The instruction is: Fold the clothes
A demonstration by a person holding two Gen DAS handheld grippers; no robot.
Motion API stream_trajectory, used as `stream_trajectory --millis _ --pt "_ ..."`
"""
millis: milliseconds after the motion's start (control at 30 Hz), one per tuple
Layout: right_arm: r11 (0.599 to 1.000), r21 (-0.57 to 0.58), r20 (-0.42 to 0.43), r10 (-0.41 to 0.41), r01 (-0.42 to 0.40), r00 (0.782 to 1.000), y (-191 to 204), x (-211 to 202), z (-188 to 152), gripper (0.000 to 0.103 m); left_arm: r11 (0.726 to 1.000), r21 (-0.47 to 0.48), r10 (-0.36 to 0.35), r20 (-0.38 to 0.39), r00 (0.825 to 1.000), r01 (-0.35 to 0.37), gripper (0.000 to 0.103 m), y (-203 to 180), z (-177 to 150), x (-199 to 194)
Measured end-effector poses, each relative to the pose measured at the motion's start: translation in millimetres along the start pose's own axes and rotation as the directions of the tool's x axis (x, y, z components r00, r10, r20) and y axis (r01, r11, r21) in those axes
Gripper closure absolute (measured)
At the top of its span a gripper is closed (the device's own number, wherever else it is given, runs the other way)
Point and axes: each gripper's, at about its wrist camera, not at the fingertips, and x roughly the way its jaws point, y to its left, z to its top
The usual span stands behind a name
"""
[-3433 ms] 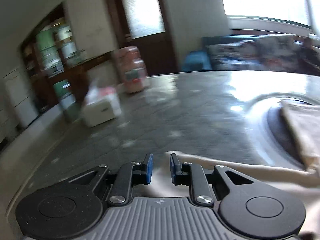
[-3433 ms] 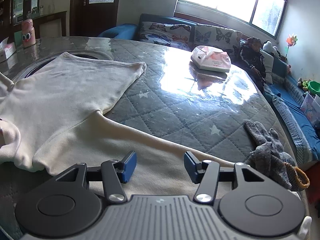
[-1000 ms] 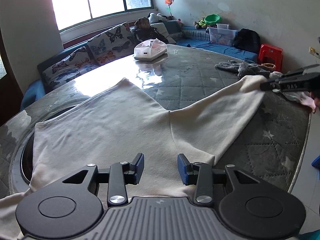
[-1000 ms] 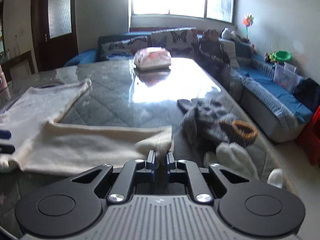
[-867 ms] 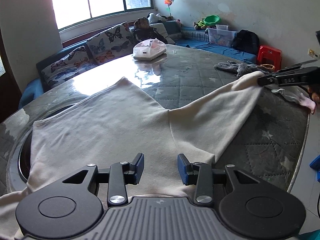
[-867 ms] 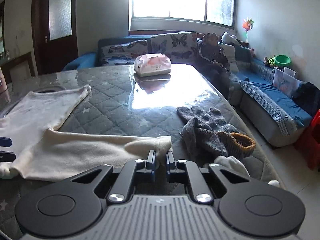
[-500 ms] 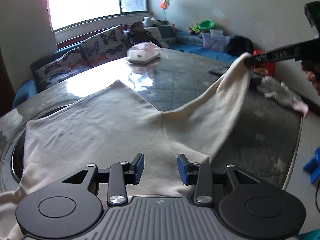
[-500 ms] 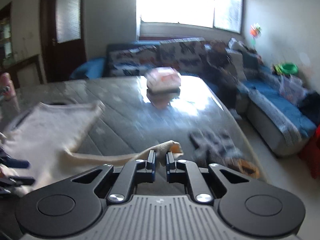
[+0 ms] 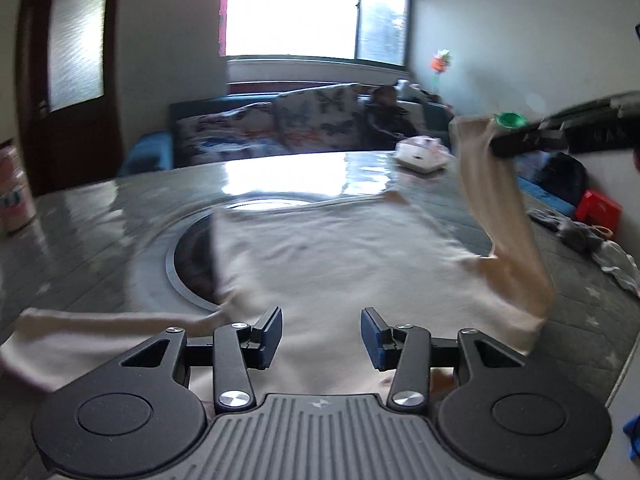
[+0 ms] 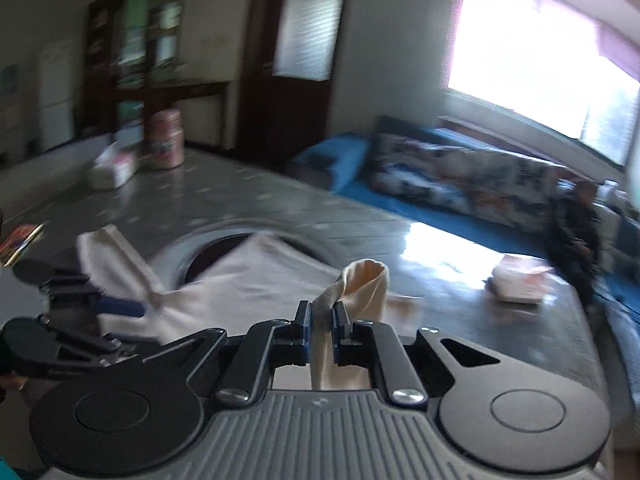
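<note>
1. One cream long-sleeved cloth top (image 9: pixel 332 256) lies spread on the grey quilted table (image 9: pixel 120 216), partly covering the table's round dark recess (image 9: pixel 192 256).
2. Beyond the top sit a white tissue box (image 9: pixel 422 156) and one blue sofa with butterfly cushions (image 9: pixel 280 132); a grey knit bundle (image 9: pixel 576 232) lies at its right.
3. The left gripper (image 9: pixel 320 334) hovers low over the top's near edge, jaws spread, holding nothing.
4. The right gripper (image 10: pixel 320 332), raised above the top, pinches one sleeve (image 10: pixel 360 284).
</note>
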Motion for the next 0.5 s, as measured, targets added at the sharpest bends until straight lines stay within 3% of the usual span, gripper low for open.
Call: stream_trajectory --millis 233,500 --pt "0.986 -0.07 -0.103 0.142 -0.15 0.984 62.6 54.4 -11.9 0.094 0.998 -0.051 0.046 -0.003 0.999 -0.046 0.056 20.8 -13.0 -15.0" --pt "0.976 -0.079 -0.134 0.191 -0.202 0.972 74.4 56.3 -23.7 0.084 0.997 -0.057 0.053 -0.004 0.999 -0.053 0.055 18.3 -8.2 -15.4"
